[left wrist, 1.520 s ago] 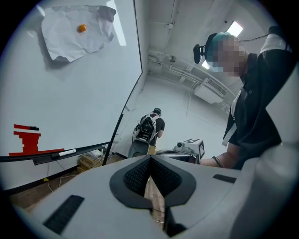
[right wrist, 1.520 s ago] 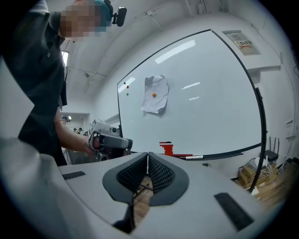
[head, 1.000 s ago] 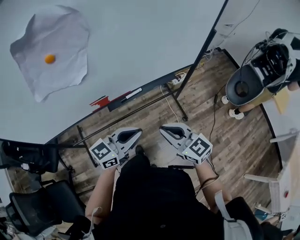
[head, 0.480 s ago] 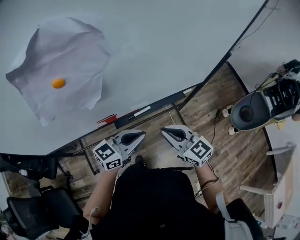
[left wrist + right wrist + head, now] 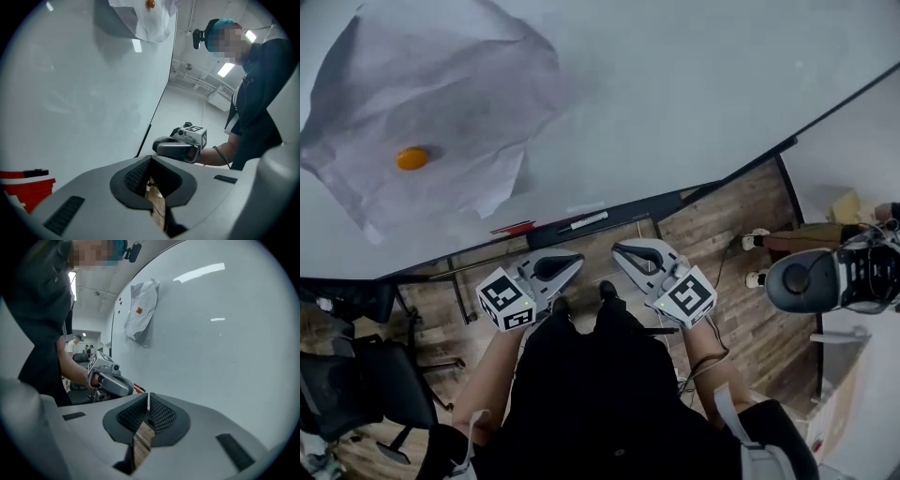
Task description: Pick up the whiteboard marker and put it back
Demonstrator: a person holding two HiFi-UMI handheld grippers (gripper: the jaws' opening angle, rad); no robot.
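Observation:
The whiteboard marker [image 5: 584,222], white with a dark cap, lies on the dark tray [image 5: 666,203] along the whiteboard's lower edge. A red eraser [image 5: 514,228] lies on the tray left of it and shows low at the left of the left gripper view [image 5: 23,183]. My left gripper [image 5: 572,261] is shut and holds nothing, a little below the tray. My right gripper [image 5: 622,249] is also shut and holds nothing, just under the marker's right end. Each gripper shows in the other's view: the right gripper [image 5: 176,149] and the left gripper [image 5: 110,381].
A crumpled sheet of paper [image 5: 441,103] hangs on the whiteboard [image 5: 694,84] under an orange magnet [image 5: 411,157]. The board's stand legs cross the wooden floor [image 5: 741,211]. A black office chair [image 5: 356,394] stands at the left, a round grey device [image 5: 825,279] at the right.
The head view has swung closer to the whiteboard, so the paper and tray look larger. Both grippers have stayed shut and now sit nearer the tray and marker.

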